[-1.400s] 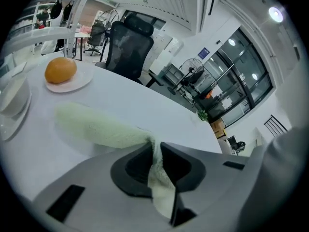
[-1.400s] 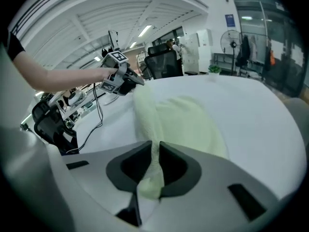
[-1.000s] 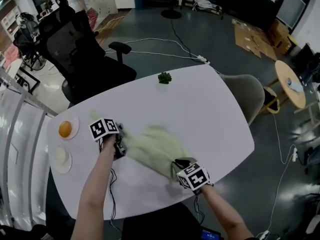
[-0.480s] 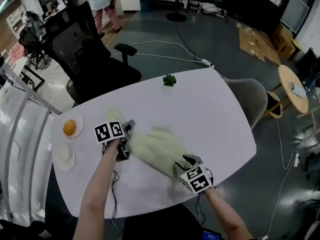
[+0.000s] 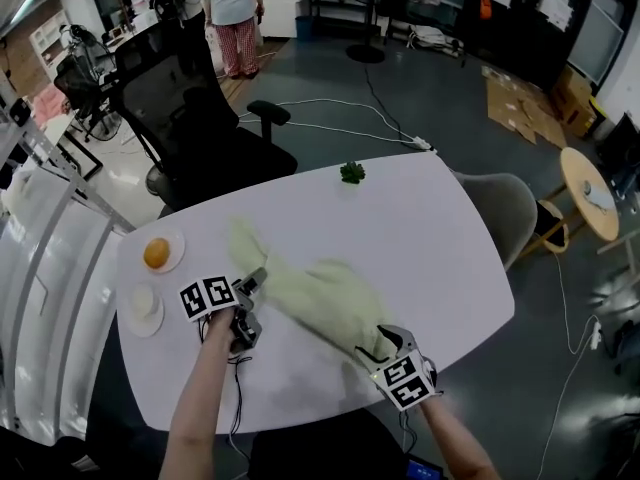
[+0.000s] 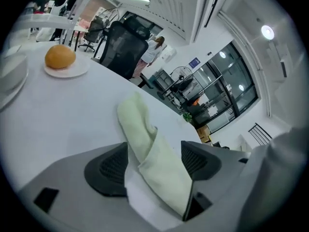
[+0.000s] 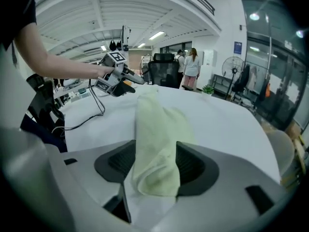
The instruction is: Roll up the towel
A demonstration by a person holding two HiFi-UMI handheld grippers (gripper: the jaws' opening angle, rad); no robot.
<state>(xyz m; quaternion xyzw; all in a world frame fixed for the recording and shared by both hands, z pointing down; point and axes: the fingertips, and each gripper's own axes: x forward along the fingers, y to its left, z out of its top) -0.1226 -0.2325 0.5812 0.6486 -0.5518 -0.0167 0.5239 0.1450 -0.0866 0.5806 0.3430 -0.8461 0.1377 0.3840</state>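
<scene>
**So, both jaws wide open, towel lying loose on the worktop**

Basically the pale green towel [image 5: 320, 303] lies bunched up in a long diagonal strip on the white worktop [image 5: 440, 238]. It runs from around the worktop's middle toward its near edge. It's crumpled and loosely folded over itself, not rolled.

My left gripper [image 6: 153, 164] sits at the strip's left side, over the worktop's near-left part. Its jaws have just been opening and stand wide apart. A fold of the towel runs up between them, close to one pad with a clear gap at the other, so nothing is gripped.

My right gripper [image 7: 155, 167] is at the strip's other end, by the worktop's near edge. Same story there: the jaws have just been opening and are spread wide. The towel's thick end sits loosely between the pads. It fills most of that gap, but the pads don't look like they're squeezing it.

Elsewhere, an orange [image 5: 156, 253] on a small plate [image 5: 176, 258] sits at the worktop's left end. A green sprig [image 5: 352, 173] lies at the worktop's far edge. A black office chair [image 5: 200, 118] stands beyond the worktop's far-left corner.
</scene>
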